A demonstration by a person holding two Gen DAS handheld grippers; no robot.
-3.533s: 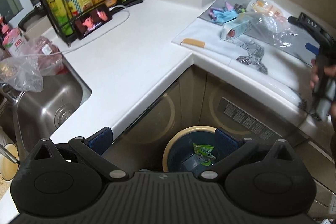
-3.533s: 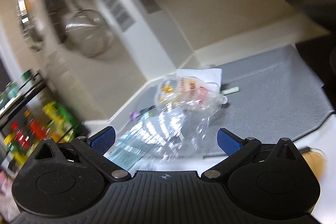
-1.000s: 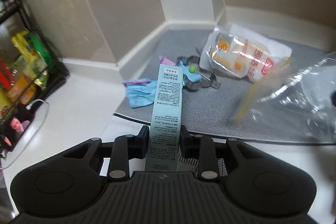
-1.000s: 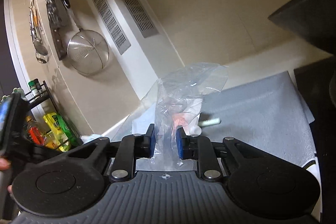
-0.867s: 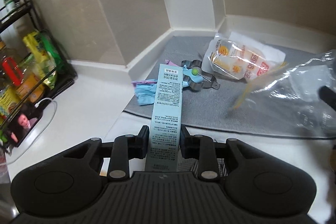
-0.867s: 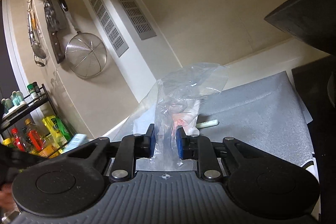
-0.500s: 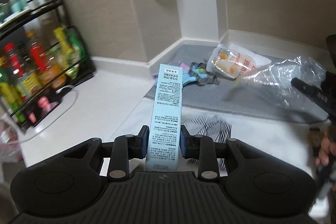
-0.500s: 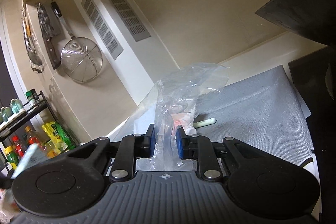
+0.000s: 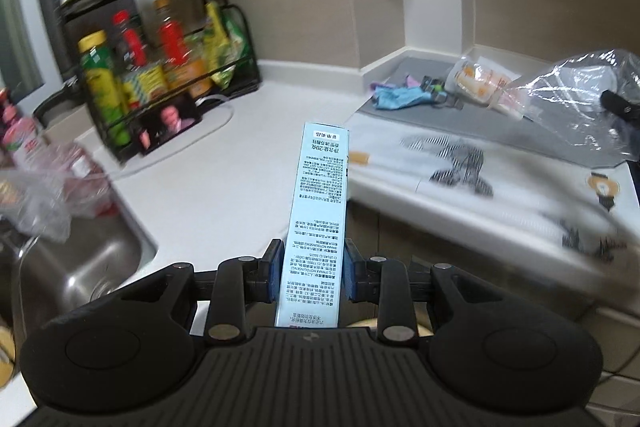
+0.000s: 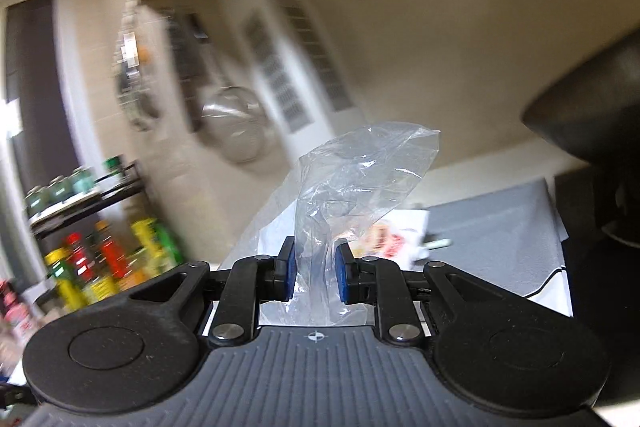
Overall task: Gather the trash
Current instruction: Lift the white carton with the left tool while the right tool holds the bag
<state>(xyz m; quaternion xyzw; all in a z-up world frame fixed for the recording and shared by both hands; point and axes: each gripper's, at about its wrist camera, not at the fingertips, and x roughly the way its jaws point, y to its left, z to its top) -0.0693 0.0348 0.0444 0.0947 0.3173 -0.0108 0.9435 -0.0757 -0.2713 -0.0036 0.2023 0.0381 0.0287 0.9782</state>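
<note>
While both pieces are carried, left hand-held gripper (image 9: 311,271) clamps the tall pale-blue printed carton (image 9: 318,215) at lower centre, over the white desk (image 9: 224,171). Right hand-held gripper (image 10: 313,273) pinches the crumpled clear plastic bag (image 10: 352,195), centre frame; probably bin-bound.
</note>
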